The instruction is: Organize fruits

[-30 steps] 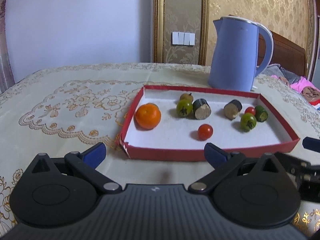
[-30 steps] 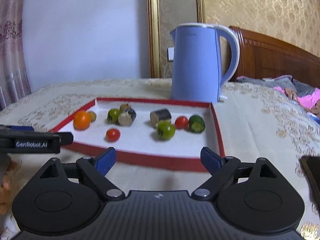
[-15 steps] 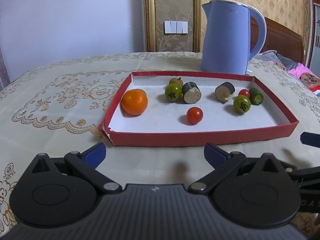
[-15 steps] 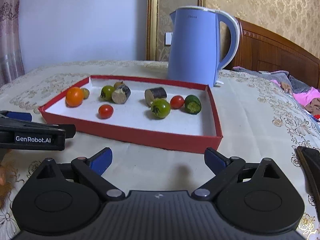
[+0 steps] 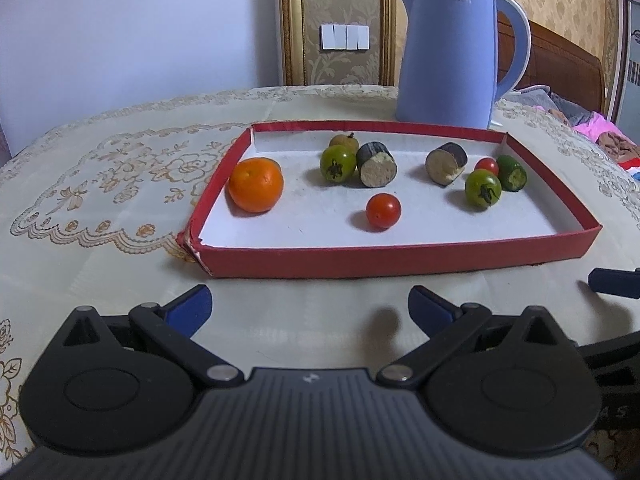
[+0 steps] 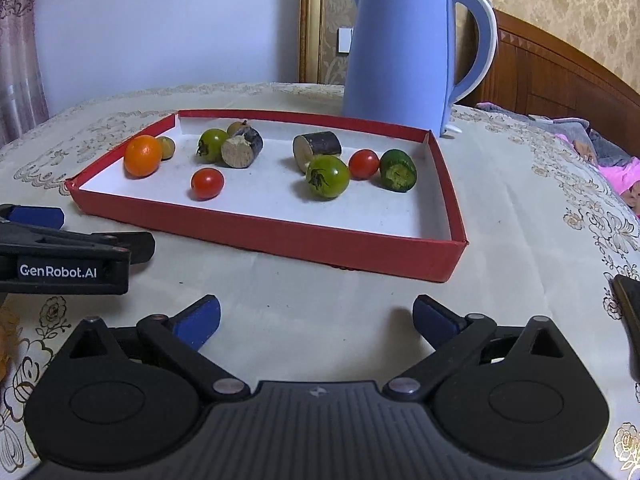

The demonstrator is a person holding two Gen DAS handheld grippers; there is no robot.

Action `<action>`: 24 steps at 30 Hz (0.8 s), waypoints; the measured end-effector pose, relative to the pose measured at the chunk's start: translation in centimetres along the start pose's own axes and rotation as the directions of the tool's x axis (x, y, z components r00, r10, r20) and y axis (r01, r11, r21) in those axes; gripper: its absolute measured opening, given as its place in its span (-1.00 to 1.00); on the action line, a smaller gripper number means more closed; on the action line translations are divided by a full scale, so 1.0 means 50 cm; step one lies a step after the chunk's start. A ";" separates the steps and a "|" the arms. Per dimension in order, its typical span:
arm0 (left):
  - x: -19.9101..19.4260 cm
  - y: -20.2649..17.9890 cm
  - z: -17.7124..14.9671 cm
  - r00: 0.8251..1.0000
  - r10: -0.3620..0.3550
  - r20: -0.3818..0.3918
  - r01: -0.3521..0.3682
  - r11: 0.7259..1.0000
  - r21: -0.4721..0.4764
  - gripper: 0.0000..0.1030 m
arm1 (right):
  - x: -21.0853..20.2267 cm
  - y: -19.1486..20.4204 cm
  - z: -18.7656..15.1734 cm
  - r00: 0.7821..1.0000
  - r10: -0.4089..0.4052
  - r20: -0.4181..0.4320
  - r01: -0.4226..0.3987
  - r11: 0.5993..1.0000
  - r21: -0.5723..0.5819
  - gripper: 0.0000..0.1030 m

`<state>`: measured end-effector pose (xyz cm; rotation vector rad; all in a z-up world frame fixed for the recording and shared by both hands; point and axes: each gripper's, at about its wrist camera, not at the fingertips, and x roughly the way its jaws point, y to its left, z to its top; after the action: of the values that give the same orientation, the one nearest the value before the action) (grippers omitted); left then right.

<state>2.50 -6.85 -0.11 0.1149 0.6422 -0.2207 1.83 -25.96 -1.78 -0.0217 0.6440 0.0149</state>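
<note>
A shallow red tray (image 5: 400, 262) (image 6: 280, 240) with a white floor holds an orange (image 5: 256, 185) (image 6: 142, 155), two red cherry tomatoes (image 5: 383, 210) (image 6: 207, 183), two green tomatoes (image 5: 483, 189) (image 6: 327, 176), two dark cut stubs (image 5: 376, 164) (image 6: 241, 147), a green cut piece (image 5: 512, 173) (image 6: 397, 170) and small brownish fruits (image 5: 344, 142) (image 6: 166, 147). My left gripper (image 5: 310, 312) is open and empty in front of the tray's near wall. My right gripper (image 6: 316, 322) is open and empty, also short of the tray.
A light blue kettle (image 5: 448, 56) (image 6: 400, 52) stands just behind the tray. The table has a cream lace cloth (image 5: 100, 176). A dark object (image 6: 630, 320) lies at the right edge. A bed with clothes (image 6: 580, 140) is behind on the right.
Both grippers have drawn a little closer to the tray, which now looks larger and more centred. Both stay open. The fruits have not moved.
</note>
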 end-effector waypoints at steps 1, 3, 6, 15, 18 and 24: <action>0.001 -0.001 0.001 1.000 0.000 -0.005 0.000 1.000 0.003 1.00 | 0.001 -0.002 0.000 1.000 0.005 -0.001 -0.005 1.000 0.006 1.00; 0.003 -0.005 0.001 1.000 -0.001 -0.007 0.002 1.000 0.015 1.00 | 0.002 -0.006 -0.001 1.000 0.013 -0.002 -0.013 1.000 0.016 1.00; 0.006 -0.011 0.002 1.000 0.002 -0.008 -0.001 1.000 0.030 1.00 | 0.004 -0.008 -0.002 1.000 0.018 -0.005 -0.018 1.000 0.022 1.00; 0.015 -0.008 0.001 1.000 0.001 -0.021 -0.001 1.000 0.027 1.00 | 0.003 -0.009 -0.002 1.000 0.020 -0.005 -0.020 1.000 0.024 1.00; 0.012 -0.009 -0.001 1.000 -0.004 -0.015 0.005 1.000 0.029 1.00 | 0.003 -0.009 -0.002 1.000 0.020 -0.005 -0.020 1.000 0.024 1.00; 0.008 -0.013 -0.004 1.000 0.000 -0.004 0.000 0.999 0.042 1.00 | 0.003 -0.009 -0.002 1.000 0.020 -0.005 -0.020 1.000 0.024 1.00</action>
<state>2.54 -7.53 -0.56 0.1554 0.6420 -0.2339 1.90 -26.43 -1.97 0.0079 0.6496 0.0262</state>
